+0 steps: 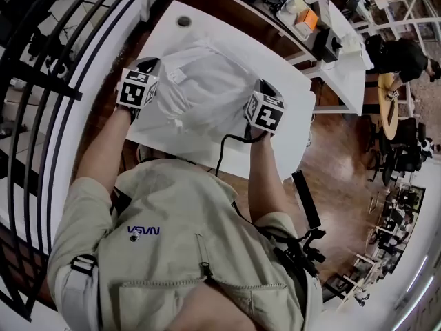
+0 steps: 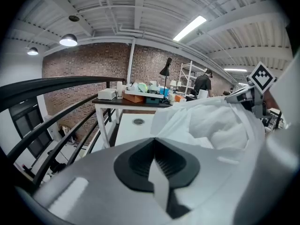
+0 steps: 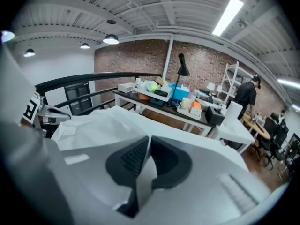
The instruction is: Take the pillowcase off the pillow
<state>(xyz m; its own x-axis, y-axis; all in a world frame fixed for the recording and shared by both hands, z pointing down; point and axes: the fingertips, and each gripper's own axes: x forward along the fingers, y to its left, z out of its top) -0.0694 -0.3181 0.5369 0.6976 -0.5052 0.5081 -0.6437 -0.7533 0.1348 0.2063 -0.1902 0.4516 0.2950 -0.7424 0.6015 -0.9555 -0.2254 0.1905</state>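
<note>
Standing at the 6 o'clock edge of the white table (image 1: 165, 36), both tools on the cloth. Left gripper (image 2: 154, 144) at 8 o'clock of the pillowcase (image 1: 207, 81), pinched fully together on a thin strip of its white fabric. Right gripper (image 3: 148, 144) at 4 o'clock, likewise closed flat on a fold of the same cloth. Nothing else between either pair of jaws.

Looks like the opening step: near hem secured at two points, pillow (image 2: 220, 125) apparently still inside, lying mid-table. Hard to say from these views how much of the puffy white bulk is filling and how much is loose cover. Calls next for drawing the cover back toward 6 o'clock, or lifting and shaking, without loosening either pinch. With both tools occupied, probably only weight and table friction to hold the filling back.

Near table edge right under the grippers, so little surface to pull across. Bare tabletop toward 12 o'clock beyond the pillow, up to the cable hole (image 1: 183, 21). Black railing (image 1: 27, 74) close at 9 o'clock. Second table (image 1: 348, 78) at 2 o'clock. Open wood floor (image 1: 337, 157) at 4 o'clock. Mind the cable (image 1: 222, 150) trailing from the right tool.
</note>
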